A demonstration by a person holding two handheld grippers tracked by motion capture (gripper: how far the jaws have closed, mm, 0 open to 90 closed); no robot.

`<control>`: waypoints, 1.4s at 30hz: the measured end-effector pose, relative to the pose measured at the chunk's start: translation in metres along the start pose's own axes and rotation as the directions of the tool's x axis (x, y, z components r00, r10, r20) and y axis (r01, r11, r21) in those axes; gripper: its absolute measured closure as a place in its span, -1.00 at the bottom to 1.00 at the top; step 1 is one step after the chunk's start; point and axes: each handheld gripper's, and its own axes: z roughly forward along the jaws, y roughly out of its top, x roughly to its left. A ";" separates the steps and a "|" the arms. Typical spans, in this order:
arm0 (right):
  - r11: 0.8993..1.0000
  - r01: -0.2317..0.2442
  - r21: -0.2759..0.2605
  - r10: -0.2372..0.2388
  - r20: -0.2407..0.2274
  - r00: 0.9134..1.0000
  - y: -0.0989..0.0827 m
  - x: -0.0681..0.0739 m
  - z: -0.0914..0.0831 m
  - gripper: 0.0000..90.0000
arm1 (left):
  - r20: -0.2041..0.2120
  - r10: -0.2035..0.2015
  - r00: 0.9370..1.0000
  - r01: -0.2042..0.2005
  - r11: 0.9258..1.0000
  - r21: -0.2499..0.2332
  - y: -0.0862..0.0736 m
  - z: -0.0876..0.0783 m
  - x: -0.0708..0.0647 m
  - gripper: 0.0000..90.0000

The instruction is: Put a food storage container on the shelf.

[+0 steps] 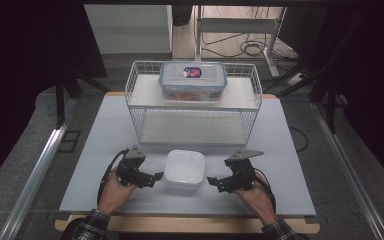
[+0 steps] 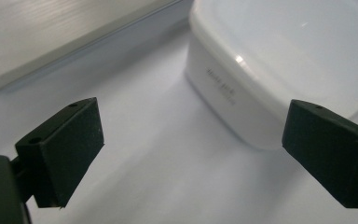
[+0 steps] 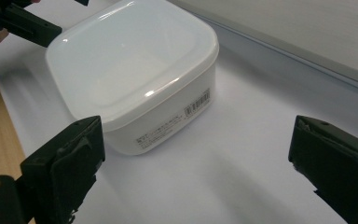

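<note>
A white square container [image 1: 184, 169] with its lid on sits on the pale table [image 1: 100, 150] near the front edge. My left gripper [image 1: 153, 179] lies just left of it, open, jaws pointing at its side. In the left gripper view the container [image 2: 284, 56] is ahead and to the right of the open left gripper [image 2: 193, 154], apart from both pads. My right gripper [image 1: 214, 182] lies just right of the container, also open. The right gripper view shows the container [image 3: 130, 60] ahead-left of the open right gripper [image 3: 196, 168], with nothing between the pads.
A white wire rack [image 1: 135, 95] with two shelves stands behind the container. On its upper shelf rests a clear box with a blue-edged lid [image 1: 192, 80]. The rack's lower shelf edge [image 3: 307, 37] runs close behind the white container. The table's wooden front edge [image 1: 190, 225] lies near the person's wrists.
</note>
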 end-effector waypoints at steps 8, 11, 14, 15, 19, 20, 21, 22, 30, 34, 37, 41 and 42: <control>0.999 -0.039 0.025 0.039 -0.011 0.999 0.010 0.006 0.003 -0.94 | 0.076 0.009 0.997 -0.008 1.000 -0.009 0.015 -0.004 -0.008 -0.84; 0.999 -0.023 0.039 0.023 -0.005 1.000 0.015 0.013 0.006 -0.89 | 0.084 0.017 0.996 -0.017 1.000 -0.010 0.020 -0.002 -0.010 -0.78; 0.999 -0.009 0.045 0.009 -0.003 1.000 0.021 0.017 0.009 -0.80 | 0.086 0.040 0.995 -0.040 0.999 -0.001 0.027 0.001 -0.013 -0.72; 0.999 -0.009 0.043 0.010 -0.009 1.000 0.023 0.018 0.010 -0.76 | 0.092 0.044 0.995 -0.044 0.999 -0.002 0.029 0.002 -0.014 -0.70; 0.999 -0.018 0.045 0.019 -0.029 0.999 0.030 0.018 0.017 -0.64 | 0.100 0.051 0.994 -0.050 0.999 -0.010 0.038 0.007 -0.016 -0.65; 0.999 -0.019 0.043 0.020 -0.029 0.999 0.032 0.017 0.019 -0.61 | 0.106 0.053 0.993 -0.052 0.999 -0.012 0.039 0.009 -0.015 -0.64; 0.999 -0.027 0.043 0.029 -0.033 0.999 0.033 0.017 0.021 -0.59 | 0.111 0.050 0.993 -0.049 0.999 -0.012 0.040 0.010 -0.015 -0.64; 0.999 -0.030 0.042 0.031 -0.036 0.999 0.034 0.016 0.022 -0.57 | 0.120 0.042 0.992 -0.042 0.999 -0.009 0.041 0.013 -0.014 -0.63; 0.994 -0.075 0.076 0.079 -0.049 0.996 0.033 0.008 0.038 -0.59 | 0.214 -0.020 0.977 0.013 0.999 0.032 0.037 0.032 -0.006 -0.66; 0.989 -0.115 0.097 0.124 -0.093 0.988 0.030 0.008 0.043 -0.53 | 0.256 -0.053 0.965 0.041 0.998 0.053 0.033 0.033 -0.005 -0.61; 0.982 -0.157 0.106 0.168 -0.104 0.980 0.028 0.009 0.043 -0.50 | 0.279 -0.095 0.955 0.081 0.995 0.059 0.028 0.031 -0.003 -0.49; 0.967 -0.229 0.113 0.240 -0.101 0.965 0.025 0.008 0.037 -0.20 | 0.286 -0.162 0.945 0.151 0.987 0.059 0.022 0.024 -0.002 -0.26; 0.962 -0.247 0.114 0.259 -0.101 0.961 0.025 0.008 0.034 -0.09 | 0.278 -0.169 0.946 0.160 0.986 0.057 0.021 0.020 -0.001 -0.14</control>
